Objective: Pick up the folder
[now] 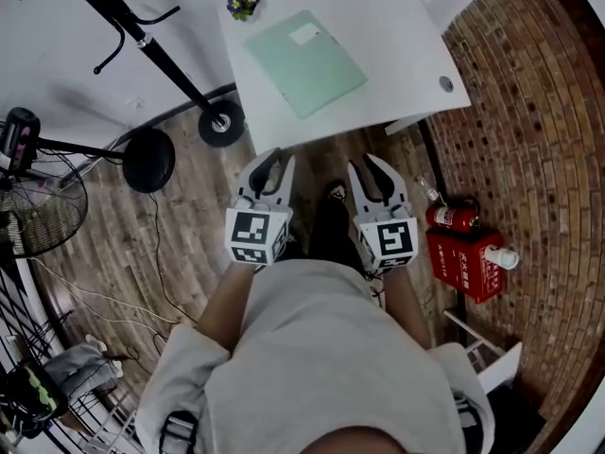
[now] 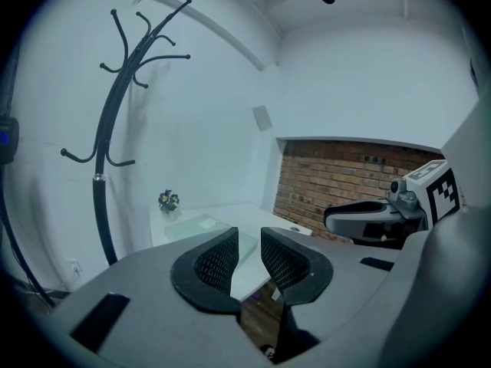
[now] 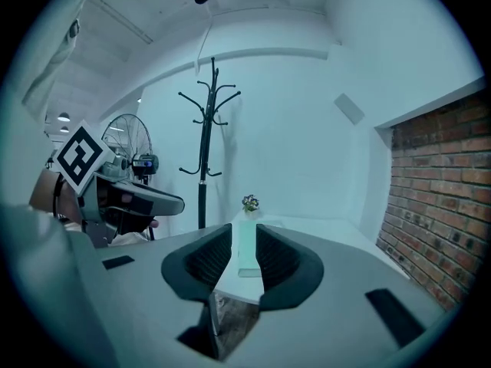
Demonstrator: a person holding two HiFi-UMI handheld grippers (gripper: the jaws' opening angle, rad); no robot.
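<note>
Folder (image 1: 305,62) flat on table (image 1: 406,36), plant (image 1: 243,3) beside it, left tool (image 1: 277,164) and right tool (image 1: 367,166) narrowly parted, empty

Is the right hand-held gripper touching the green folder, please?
Apart: the head view shows the right hand-held gripper short of the table, the folder lying farther on.
</note>
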